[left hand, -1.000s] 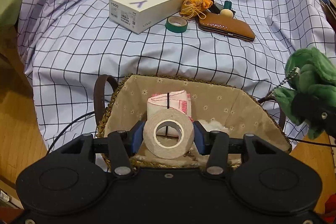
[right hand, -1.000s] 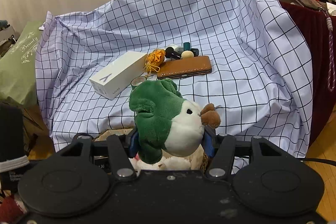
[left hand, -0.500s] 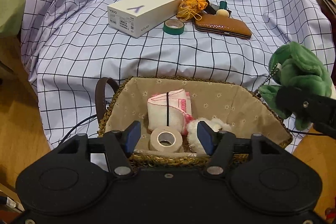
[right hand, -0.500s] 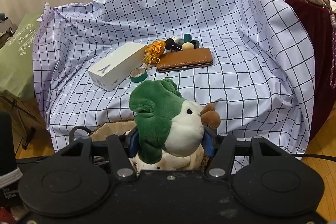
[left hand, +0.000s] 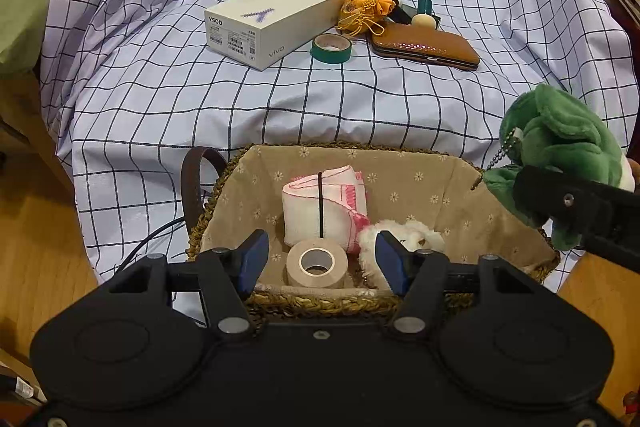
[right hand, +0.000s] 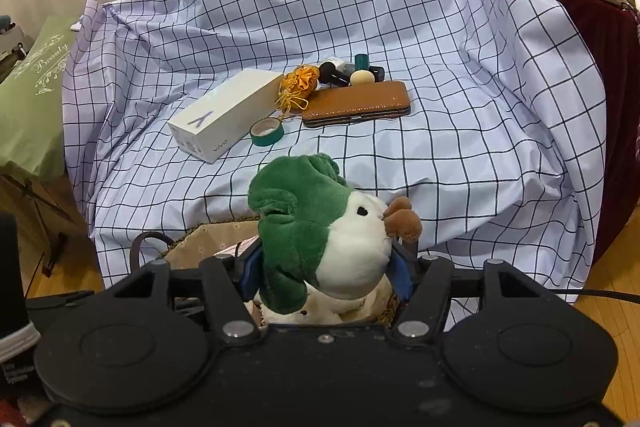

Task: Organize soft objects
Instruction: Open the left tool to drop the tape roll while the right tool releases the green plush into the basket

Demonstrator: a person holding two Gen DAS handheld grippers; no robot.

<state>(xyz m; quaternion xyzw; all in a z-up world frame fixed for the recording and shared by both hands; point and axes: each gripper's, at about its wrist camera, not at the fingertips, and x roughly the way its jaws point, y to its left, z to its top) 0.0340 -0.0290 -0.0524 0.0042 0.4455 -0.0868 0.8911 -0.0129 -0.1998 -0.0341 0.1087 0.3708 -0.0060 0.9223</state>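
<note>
A woven basket (left hand: 424, 183) with a beige flowered lining stands on the floor before the checked cloth. In it lie a folded white and pink cloth (left hand: 320, 207), a beige tape roll (left hand: 317, 263) and a white fluffy toy (left hand: 404, 235). My left gripper (left hand: 318, 259) is open and empty above the basket's near rim, over the tape roll. My right gripper (right hand: 324, 267) is shut on a green and white plush bird (right hand: 320, 235), held above the basket's right end; the plush also shows in the left wrist view (left hand: 560, 147).
On the checked cloth (left hand: 200, 99) lie a white phone box (left hand: 272, 21), a green tape roll (left hand: 331, 47), an orange pouch (left hand: 366, 9), a brown case (left hand: 426, 45) and small bottles (right hand: 352, 69). A green bag (right hand: 32, 99) stands left. Wooden floor surrounds the basket.
My left gripper opened and let the beige tape roll drop into the basket, then drew back and up. My right gripper keeps holding the plush bird and has risen slightly.
</note>
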